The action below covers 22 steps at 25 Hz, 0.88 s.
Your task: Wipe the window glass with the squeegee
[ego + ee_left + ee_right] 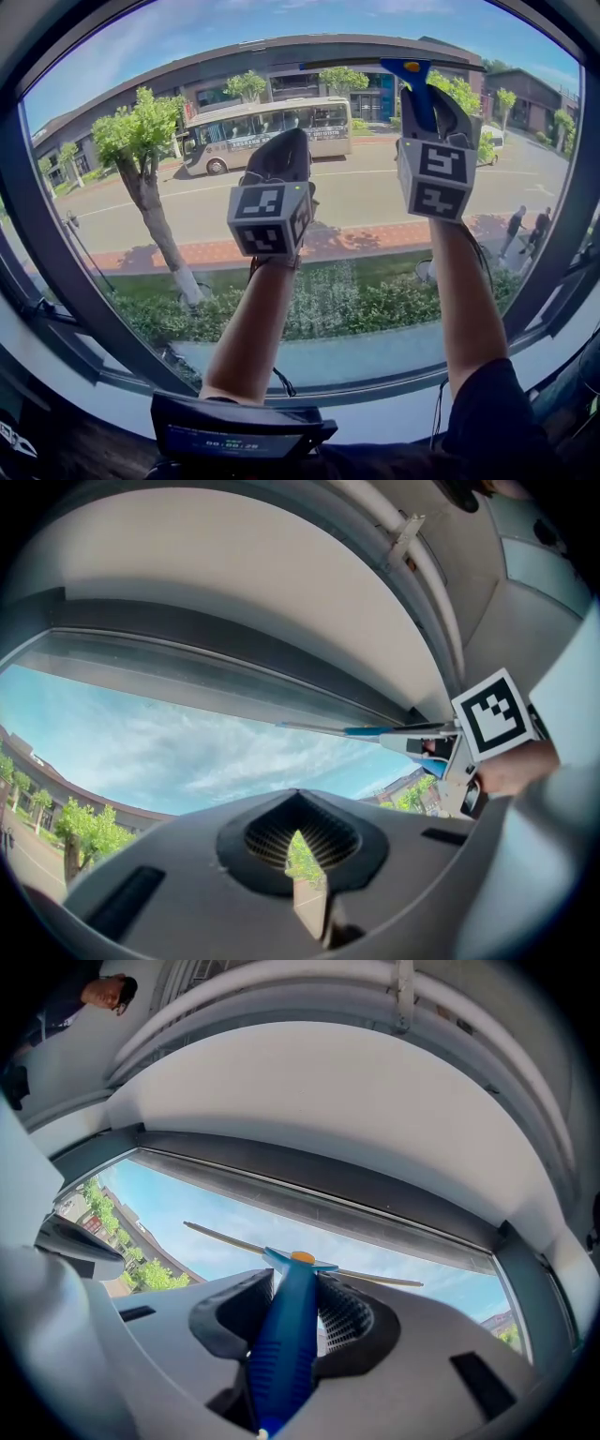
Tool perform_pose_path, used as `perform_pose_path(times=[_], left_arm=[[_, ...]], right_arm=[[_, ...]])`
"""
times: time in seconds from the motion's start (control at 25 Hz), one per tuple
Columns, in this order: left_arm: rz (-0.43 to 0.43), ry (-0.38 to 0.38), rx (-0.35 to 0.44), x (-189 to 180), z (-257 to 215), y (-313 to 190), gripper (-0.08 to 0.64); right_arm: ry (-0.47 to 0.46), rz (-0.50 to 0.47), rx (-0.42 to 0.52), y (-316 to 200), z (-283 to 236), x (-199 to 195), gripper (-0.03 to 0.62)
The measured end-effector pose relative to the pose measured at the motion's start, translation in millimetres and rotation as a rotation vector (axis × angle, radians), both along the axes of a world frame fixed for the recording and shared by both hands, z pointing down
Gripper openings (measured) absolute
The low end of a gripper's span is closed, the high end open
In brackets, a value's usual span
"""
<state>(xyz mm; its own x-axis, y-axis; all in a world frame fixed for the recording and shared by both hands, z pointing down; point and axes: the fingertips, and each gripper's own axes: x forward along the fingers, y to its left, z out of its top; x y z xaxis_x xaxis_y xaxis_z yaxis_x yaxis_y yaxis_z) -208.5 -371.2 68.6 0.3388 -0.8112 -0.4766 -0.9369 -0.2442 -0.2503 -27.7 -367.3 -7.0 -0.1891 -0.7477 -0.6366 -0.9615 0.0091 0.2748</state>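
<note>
1. As the squeegee (pixel 415 80) is held high, with its blade (pixel 356 65) just under the top frame (pixel 234 47) of the glass (pixel 122 66), I judge that a stroke downward is planned from there, so that the whole pane is covered from the top.
2. The right gripper (pixel 424 103) has its jaws clamped on the blue handle (pixel 286 1344), which points up between them. This grip keeps the blade level. Whether the rubber touches the glass I cannot tell.
3. The left gripper (pixel 281 150) is raised beside the right one, a little lower and apart from the squeegee. Its jaws are together and nothing is between them. It seems only to wait.
4. Counted: one squeegee, one pane, two grippers, and only one of them carries a tool. Outside, one bus (pixel 267 131) stands on the road.
</note>
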Motion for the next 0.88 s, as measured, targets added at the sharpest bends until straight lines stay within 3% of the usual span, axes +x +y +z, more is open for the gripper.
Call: perform_pose_path(times=[0.44, 0.88], left_arm=[[0.004, 0.011, -0.018, -7.9, 39.5, 8.0, 0.002], [0.004, 0.021, -0.043, -9.9, 53.8, 7.6, 0.002]], right_arm=[[0.010, 0.008, -0.030, 6.1, 55.5, -10.2, 0.143], [0.000, 0.014, -0.048, 5.4, 75.3, -11.9, 0.143]])
